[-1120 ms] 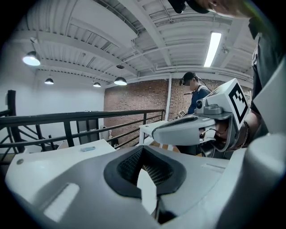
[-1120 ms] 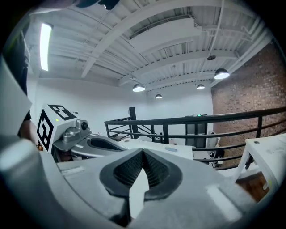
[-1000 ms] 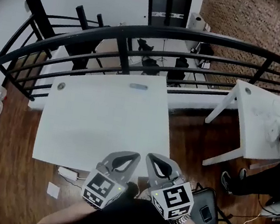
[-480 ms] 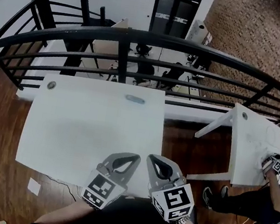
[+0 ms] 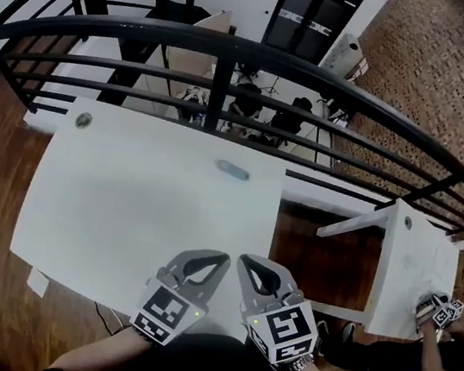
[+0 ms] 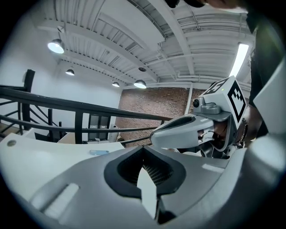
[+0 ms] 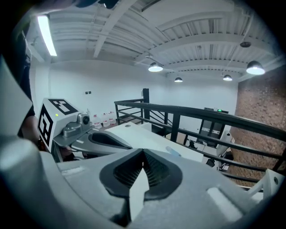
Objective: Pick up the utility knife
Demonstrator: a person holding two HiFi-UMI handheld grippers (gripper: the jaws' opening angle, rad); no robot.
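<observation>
The utility knife point(image 5: 232, 170) is a small light-blue bar lying near the far edge of the white table point(image 5: 117, 197). It shows far off in the left gripper view point(image 6: 99, 152) and the right gripper view point(image 7: 173, 151). My left gripper point(image 5: 208, 262) and right gripper point(image 5: 251, 266) hover side by side over the table's near edge, well short of the knife. Both pairs of jaws meet at their tips with nothing between them, as the left gripper view point(image 6: 143, 150) and right gripper view point(image 7: 144, 152) show.
A black railing point(image 5: 236, 50) runs behind the table's far edge. A second white table point(image 5: 406, 269) stands at the right, where another person point(image 5: 413, 366) holds a marker-cube gripper point(image 5: 439, 309). Wooden floor surrounds both tables.
The table has come closer and fills more of the head view. Both grippers, once short of its near edge, now reach over it. Both jaws have stayed shut.
</observation>
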